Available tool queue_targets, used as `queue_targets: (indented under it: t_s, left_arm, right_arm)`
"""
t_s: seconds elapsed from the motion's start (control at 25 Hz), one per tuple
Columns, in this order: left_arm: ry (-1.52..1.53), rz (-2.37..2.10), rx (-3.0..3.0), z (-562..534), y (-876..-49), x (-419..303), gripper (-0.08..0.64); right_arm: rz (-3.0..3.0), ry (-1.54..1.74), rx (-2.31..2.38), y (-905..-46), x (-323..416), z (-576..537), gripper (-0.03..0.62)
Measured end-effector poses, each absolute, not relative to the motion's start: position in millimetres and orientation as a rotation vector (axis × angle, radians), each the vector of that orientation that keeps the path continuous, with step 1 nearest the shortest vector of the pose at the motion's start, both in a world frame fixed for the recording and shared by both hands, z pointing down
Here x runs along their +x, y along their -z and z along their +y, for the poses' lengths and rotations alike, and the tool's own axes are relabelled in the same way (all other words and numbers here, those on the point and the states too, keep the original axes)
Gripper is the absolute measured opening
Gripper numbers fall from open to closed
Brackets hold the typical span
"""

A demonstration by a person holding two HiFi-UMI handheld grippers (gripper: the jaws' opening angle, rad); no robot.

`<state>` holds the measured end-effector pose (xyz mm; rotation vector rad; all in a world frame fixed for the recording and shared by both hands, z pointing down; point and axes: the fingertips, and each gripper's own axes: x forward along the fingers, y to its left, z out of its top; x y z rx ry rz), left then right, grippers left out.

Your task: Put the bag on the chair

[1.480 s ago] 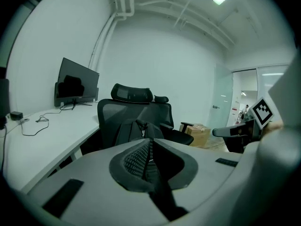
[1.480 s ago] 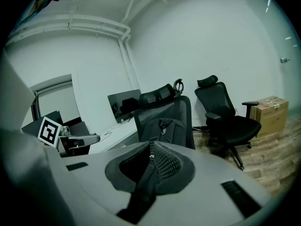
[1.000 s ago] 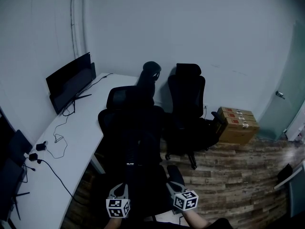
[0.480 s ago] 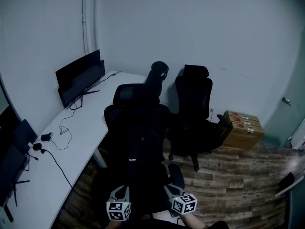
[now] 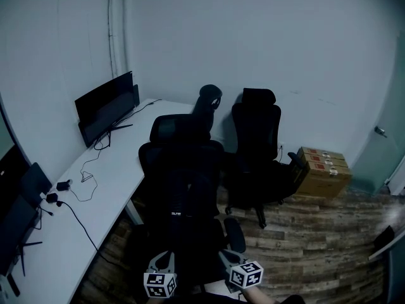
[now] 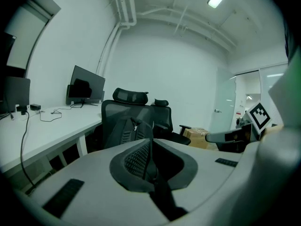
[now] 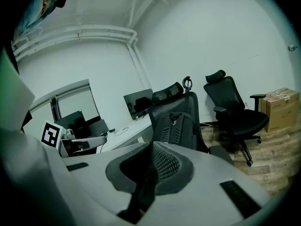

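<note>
Black bag upright on the seat of the nearest chair, leaning against its backrest, beside the white desk. Left gripper and right gripper sit in front of the bag, clear of it, one toward each side. Both pairs of jaws are closed together with nothing between them.

To your left, the long white desk bears a black flat monitor and black cables with adapters. The wood-plank floor carries stacked brown cardboard boxes and the black mesh office chair, with the black backpack on it.
</note>
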<state>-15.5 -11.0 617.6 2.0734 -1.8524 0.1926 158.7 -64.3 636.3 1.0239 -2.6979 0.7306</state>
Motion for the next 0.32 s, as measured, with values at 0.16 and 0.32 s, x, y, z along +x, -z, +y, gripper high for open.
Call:
queue_targets:
  t_s: [0.16, 0.32]
  left_arm:
    - [-0.205, -1.859, 2.086, -7.2, -617.6, -11.5, 0.031]
    - [-0.204, -1.857, 2.094, -3.9, -617.3, -8.0, 0.031]
  right_arm:
    - [-2.703, -0.726, 1.023, -635.6, 161.3, -60.7, 0.052]
    - [-2.705, -0.718, 1.027, -634.7, 162.9, -58.7, 0.052]
